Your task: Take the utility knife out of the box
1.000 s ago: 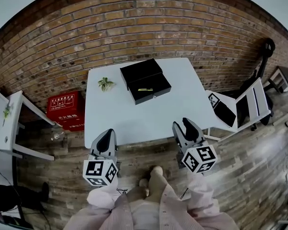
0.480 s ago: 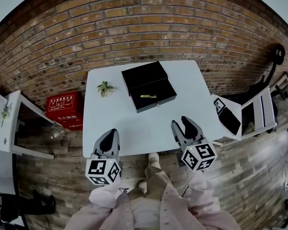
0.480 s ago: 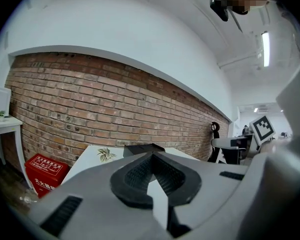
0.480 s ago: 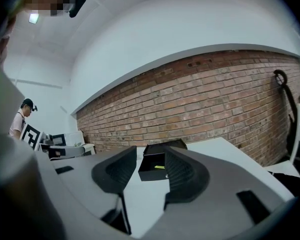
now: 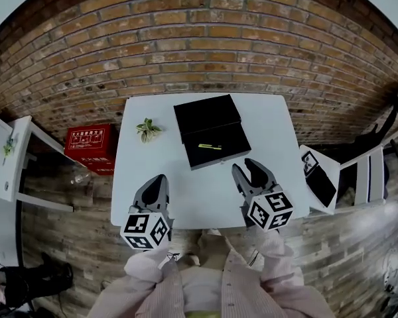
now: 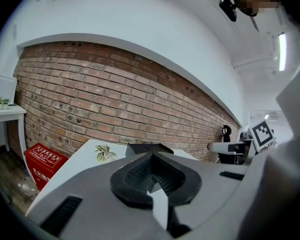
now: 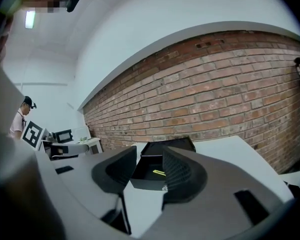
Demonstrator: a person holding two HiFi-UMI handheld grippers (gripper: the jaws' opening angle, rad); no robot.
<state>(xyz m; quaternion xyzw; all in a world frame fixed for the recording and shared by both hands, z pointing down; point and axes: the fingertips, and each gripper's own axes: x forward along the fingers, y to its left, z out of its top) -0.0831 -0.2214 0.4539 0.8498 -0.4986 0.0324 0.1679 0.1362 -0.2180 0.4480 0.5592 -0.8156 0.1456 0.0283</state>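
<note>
An open black box stands on the white table, its lid laid back toward the brick wall. A small yellow utility knife lies in the box's tray. My right gripper is open and empty, just short of the box's near edge. In the right gripper view the box and the knife show between the open fingers of the right gripper. My left gripper is shut and empty over the table's near left part. The left gripper view shows the box beyond the shut left gripper.
A small plant sprig lies on the table left of the box. A red crate sits on the floor to the left, near a white side table. A white chair with a black board stands at the right.
The table and box have come nearer. Both grippers now reach over the table's near edge, the right one close to the box. Jaw states are unchanged.
</note>
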